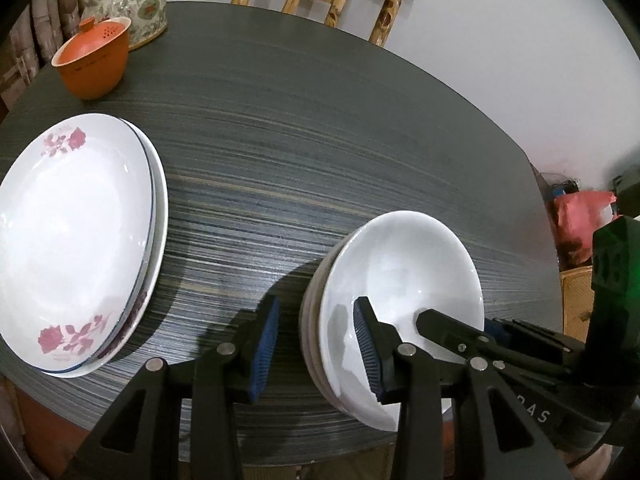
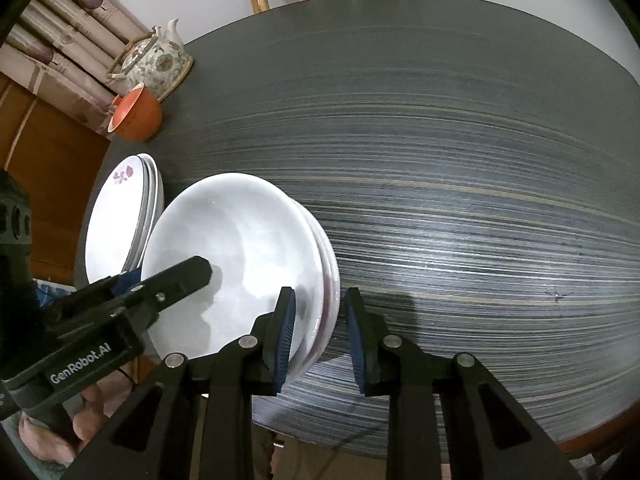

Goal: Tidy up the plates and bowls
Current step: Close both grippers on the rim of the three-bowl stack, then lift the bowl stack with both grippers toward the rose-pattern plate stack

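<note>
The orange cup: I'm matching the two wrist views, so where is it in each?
Left wrist: orange cup upper left, in front of the teapot.
Right wrist: orange cup left of centre, tilted, below the teapot.
Shared landmark: that flowered teapot.

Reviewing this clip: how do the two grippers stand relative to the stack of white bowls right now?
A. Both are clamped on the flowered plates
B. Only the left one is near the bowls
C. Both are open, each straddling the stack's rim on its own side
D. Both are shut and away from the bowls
C: the left gripper has one finger inside the top bowl and one outside the bowl stack, and the right gripper straddles the opposite rim the same way, jaws apart.
</note>
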A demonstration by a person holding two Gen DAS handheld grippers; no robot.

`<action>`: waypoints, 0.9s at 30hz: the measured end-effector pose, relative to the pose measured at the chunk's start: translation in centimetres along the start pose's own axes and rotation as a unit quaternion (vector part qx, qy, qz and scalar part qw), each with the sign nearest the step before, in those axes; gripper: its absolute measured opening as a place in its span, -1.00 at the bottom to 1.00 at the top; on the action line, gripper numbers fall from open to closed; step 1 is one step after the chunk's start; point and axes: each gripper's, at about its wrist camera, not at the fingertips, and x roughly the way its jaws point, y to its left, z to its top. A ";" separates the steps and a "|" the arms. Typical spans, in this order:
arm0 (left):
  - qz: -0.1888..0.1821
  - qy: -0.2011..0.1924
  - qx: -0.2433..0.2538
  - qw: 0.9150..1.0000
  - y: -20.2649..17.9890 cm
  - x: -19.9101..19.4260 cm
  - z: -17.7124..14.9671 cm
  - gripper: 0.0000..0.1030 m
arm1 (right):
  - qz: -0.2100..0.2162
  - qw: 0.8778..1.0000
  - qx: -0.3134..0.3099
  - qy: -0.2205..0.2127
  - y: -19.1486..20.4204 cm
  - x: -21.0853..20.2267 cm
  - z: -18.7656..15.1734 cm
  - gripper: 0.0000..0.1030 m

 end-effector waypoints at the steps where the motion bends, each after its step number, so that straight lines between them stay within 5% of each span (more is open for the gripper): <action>1: -0.001 0.000 0.000 1.000 0.0 0.0 0.0 -0.26 | 0.003 1.000 0.002 0.000 0.0 0.0 0.0 -0.59; 8: 0.000 0.007 0.003 1.000 -1.0 0.9 0.2 -0.50 | 0.002 1.000 0.003 -0.003 0.1 0.2 0.0 -0.60; 27: 0.016 -0.003 0.022 1.000 -2.6 0.9 -0.6 -0.51 | -0.018 1.000 -0.015 -0.014 0.8 0.4 -0.2 -0.59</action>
